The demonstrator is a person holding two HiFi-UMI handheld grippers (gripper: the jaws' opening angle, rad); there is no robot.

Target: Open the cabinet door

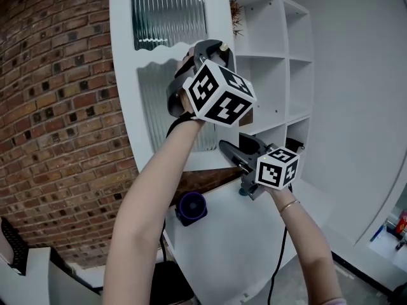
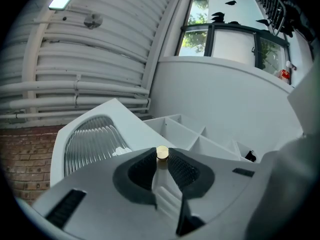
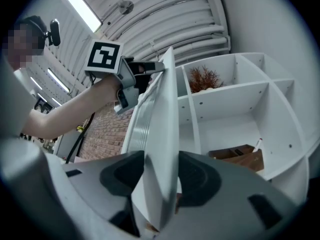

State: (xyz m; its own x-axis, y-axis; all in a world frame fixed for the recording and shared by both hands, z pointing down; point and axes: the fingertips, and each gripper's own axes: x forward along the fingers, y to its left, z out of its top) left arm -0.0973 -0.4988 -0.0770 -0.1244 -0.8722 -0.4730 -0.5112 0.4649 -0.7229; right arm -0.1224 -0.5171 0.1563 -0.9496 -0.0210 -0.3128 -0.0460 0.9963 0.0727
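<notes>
White cabinet door (image 1: pixel 121 75), ribbed glass: likely light, stiff, fragile; your left gripper (image 2: pixel 162 166) pinches the knob (image 2: pixel 162 153), frame centre; right gripper (image 3: pixel 160 179), wide, clamps the door edge; pull there.

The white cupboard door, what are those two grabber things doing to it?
A person is opening the white cabinet door with ribbed glass panels. The left gripper is clamped on its small round brass knob, and the right gripper grips the door's edge lower down. The door is swung out, showing the white shelves inside.
</notes>
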